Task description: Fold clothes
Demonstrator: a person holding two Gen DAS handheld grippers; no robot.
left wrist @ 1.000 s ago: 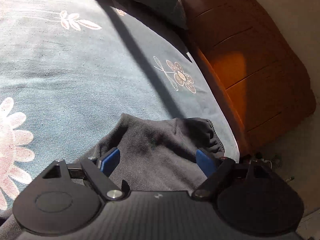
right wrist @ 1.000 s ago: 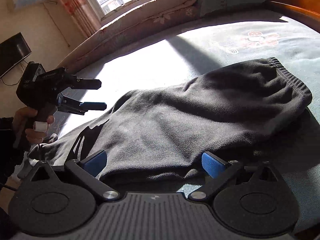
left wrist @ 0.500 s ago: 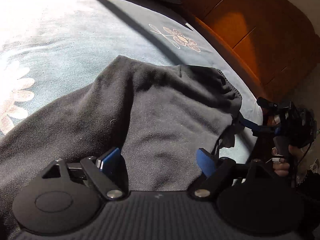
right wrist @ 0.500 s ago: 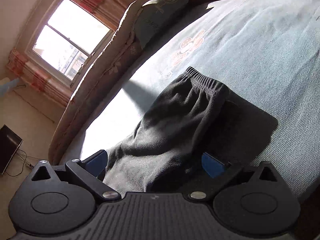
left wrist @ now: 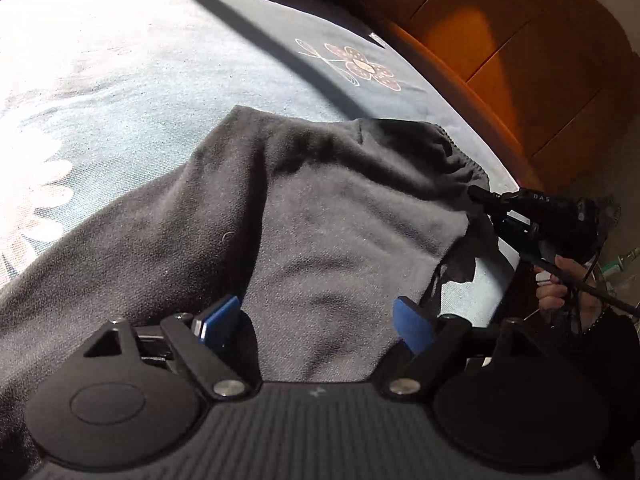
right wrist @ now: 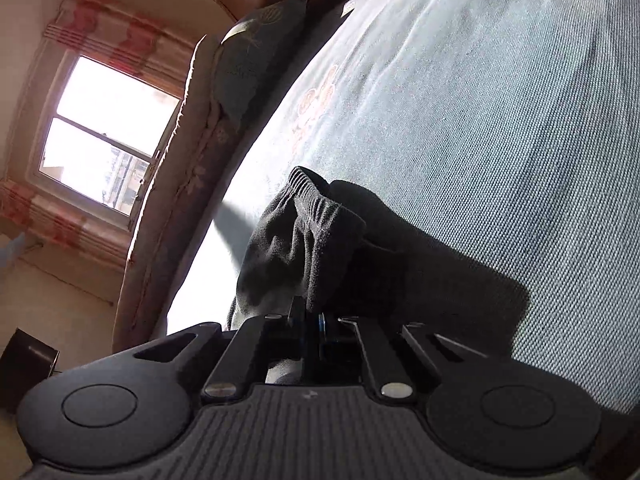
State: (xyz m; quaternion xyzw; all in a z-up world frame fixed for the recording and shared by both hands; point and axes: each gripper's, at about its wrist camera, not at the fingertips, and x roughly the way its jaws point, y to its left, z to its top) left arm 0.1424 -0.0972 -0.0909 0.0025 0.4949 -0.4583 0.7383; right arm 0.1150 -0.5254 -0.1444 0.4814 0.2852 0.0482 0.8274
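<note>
Dark fleece pants (left wrist: 320, 216) on a bedspread (left wrist: 120, 64) are pinched at the waistband by the just-closed R gripper (right wrist: 308, 320); L gripper (left wrist: 320, 320) is held open w/ pant fabric between.

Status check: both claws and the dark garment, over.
Right claw just closed, shut on garment edge. Left claw open over it. Nothing in the way on bed.

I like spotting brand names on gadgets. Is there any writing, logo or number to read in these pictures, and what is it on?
"DAS": pale letters on the black body of the right gripper, seen from the left wrist; it may be part of a longer word.
Small pale mark on each camera's own grey housing: too small to read.
Nothing readable on the dark garment or bedspread.
</note>
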